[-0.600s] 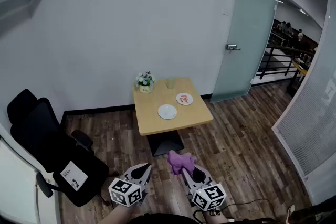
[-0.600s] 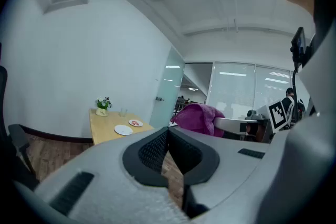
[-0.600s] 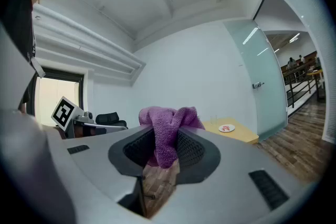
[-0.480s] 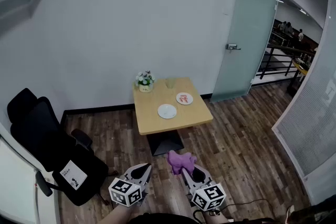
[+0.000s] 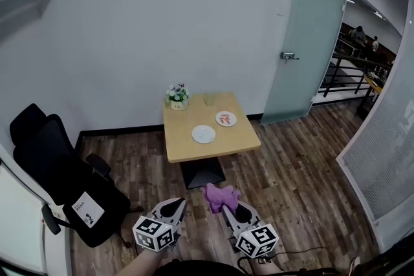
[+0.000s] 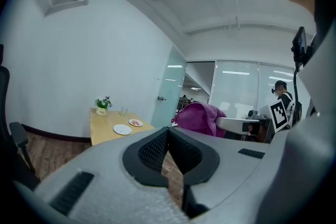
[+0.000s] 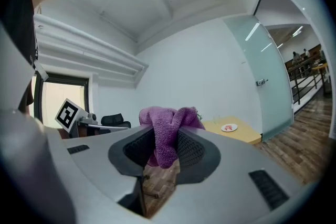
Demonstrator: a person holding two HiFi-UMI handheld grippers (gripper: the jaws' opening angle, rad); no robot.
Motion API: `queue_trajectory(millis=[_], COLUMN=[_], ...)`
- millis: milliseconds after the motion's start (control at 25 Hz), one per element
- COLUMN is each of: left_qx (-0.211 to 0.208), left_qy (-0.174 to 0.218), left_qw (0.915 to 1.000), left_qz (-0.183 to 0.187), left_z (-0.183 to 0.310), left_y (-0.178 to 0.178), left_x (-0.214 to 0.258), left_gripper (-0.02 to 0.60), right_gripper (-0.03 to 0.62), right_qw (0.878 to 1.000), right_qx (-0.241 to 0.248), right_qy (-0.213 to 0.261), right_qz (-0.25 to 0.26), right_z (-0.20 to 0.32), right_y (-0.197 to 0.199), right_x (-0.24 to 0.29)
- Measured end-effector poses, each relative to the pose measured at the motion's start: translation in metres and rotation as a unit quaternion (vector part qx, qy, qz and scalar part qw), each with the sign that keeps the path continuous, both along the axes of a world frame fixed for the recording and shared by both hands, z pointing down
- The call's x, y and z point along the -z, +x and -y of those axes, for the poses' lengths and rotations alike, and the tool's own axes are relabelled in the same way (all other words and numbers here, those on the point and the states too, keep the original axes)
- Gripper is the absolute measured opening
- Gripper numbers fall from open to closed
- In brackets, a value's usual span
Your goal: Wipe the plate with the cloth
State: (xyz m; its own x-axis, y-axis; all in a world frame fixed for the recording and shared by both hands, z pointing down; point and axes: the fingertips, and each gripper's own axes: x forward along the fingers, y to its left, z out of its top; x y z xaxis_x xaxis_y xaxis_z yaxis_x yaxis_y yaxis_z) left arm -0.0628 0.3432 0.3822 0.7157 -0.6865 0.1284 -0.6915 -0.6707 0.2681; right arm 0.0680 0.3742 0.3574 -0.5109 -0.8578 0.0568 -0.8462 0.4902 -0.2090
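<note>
Cloth (image 7: 168, 123), purple, clamped in the right gripper (image 7: 165, 152), left gripper (image 6: 168, 140) pressed together on nothing, both well short of the table (image 5: 242, 141); view's barely shifted since a moment back, so the white plate (image 5: 203, 134) at table centre waits, unwiped

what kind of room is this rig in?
Most likely a small office or meeting room: a black swivel office chair, a frosted glass door with a lever handle, and a small wooden table.
</note>
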Motion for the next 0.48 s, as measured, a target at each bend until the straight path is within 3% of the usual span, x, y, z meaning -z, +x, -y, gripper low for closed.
queue_trajectory(millis=[480], left_qx=[0.010], left_qy=[0.000], left_qw=[0.9999], left_qz=[0.012], left_z=[-0.015], left_y=[0.056], left_x=[-0.002], left_gripper=[0.000], right_gripper=[0.103], right_qw=[1.000], right_qx=[0.008], right_qy=[0.006], right_qz=[0.000], right_z=[-0.019], right_y=[0.061], right_x=[-0.003])
